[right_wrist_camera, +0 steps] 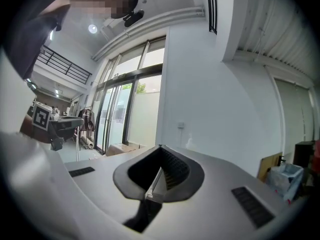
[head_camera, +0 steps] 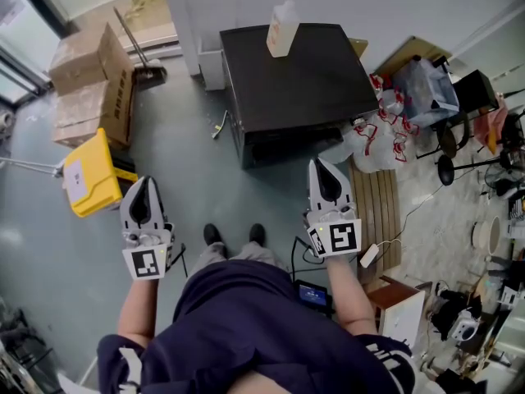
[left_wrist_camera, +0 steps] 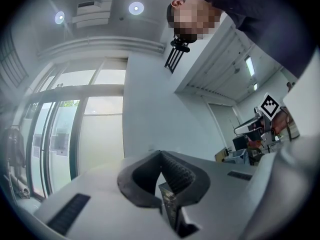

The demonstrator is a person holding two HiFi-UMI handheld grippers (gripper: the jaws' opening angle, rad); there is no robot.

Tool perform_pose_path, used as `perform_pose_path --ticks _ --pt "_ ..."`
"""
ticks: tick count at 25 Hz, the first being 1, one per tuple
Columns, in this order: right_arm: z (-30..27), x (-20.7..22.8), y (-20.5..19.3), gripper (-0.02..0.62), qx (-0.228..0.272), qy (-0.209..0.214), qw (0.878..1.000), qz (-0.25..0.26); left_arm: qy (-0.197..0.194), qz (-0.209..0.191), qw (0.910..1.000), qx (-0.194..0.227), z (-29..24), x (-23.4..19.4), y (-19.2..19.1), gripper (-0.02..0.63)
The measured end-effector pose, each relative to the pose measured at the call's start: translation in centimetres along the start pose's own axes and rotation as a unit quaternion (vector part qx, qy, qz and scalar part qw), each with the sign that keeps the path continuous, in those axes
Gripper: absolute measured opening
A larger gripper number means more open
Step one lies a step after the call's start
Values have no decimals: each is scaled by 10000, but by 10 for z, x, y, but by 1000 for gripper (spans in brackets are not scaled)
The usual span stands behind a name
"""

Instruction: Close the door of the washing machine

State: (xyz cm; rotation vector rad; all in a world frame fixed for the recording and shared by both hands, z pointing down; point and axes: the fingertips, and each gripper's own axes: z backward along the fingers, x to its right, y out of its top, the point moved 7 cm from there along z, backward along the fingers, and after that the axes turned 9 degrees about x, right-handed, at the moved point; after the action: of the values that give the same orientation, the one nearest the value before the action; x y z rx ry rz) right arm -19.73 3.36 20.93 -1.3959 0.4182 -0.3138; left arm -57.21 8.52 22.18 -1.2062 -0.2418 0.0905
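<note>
Nearby: bottle [head_camera: 281, 28] on washer [head_camera: 303, 80], yellow bin [head_camera: 92, 179] L, bags [head_camera: 379, 142] R.

The left arm [head_camera: 139, 302] and right arm [head_camera: 349, 290] reach forward, well apart, at either side of the torso. The left gripper [head_camera: 147, 189] and right gripper [head_camera: 323, 173] point ahead, roughly level, jaws closed together, each empty.

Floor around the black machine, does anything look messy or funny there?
Yes. A heap of white and red plastic bags lies crumpled on the floor beside the washing machine, spilling onto the wooden slats. A bottle stands on the machine's top near its back edge.
</note>
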Motion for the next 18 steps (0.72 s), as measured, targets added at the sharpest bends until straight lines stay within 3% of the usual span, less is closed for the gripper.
perform_pose_path --ticks 18 --pt "-7 -4 0 20 -176 58 9995 260 42 -34 10000 -16 1 0 1 25"
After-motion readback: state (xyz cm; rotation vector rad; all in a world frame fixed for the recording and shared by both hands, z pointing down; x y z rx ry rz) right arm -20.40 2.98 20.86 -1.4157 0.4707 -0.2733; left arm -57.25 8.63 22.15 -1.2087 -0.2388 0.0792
